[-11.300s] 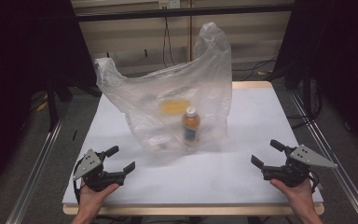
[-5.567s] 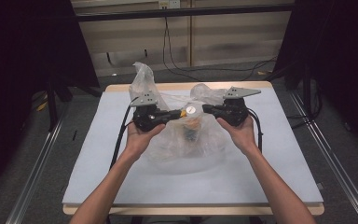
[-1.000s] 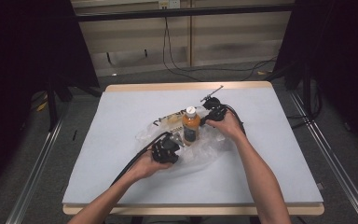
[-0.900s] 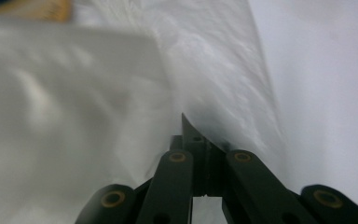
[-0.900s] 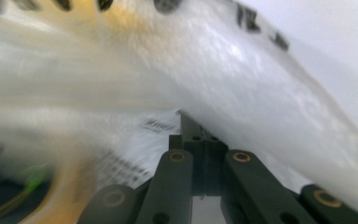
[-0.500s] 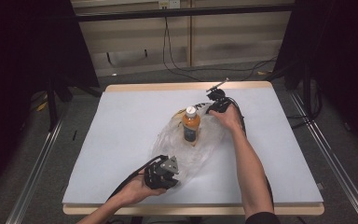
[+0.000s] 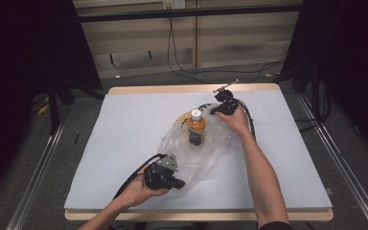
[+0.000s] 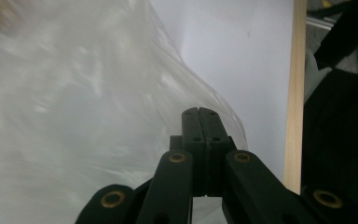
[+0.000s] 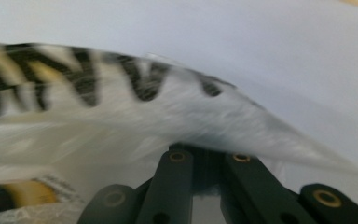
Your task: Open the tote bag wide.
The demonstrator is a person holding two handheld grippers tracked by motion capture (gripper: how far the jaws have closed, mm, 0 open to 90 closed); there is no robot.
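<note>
Bottle [image 7: 196, 128] stands upright at table [image 7: 124, 124] centre, orange label unreadable, inside the flattened clear plastic bag [image 7: 206, 153]. I see my left gripper [image 7: 168, 181] at the bag's near-left edge, jaws pressed together on the film. My right gripper [image 7: 219, 108] pinches the far-right edge; its black print [image 9: 140, 84] is too blurred to read.

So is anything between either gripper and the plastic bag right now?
Nothing visible. The left gripper is shut on the near edge of the plastic bag, and the right gripper on its far edge. The bottle stands upright between them, its cap clear of the flattened bag.
</note>
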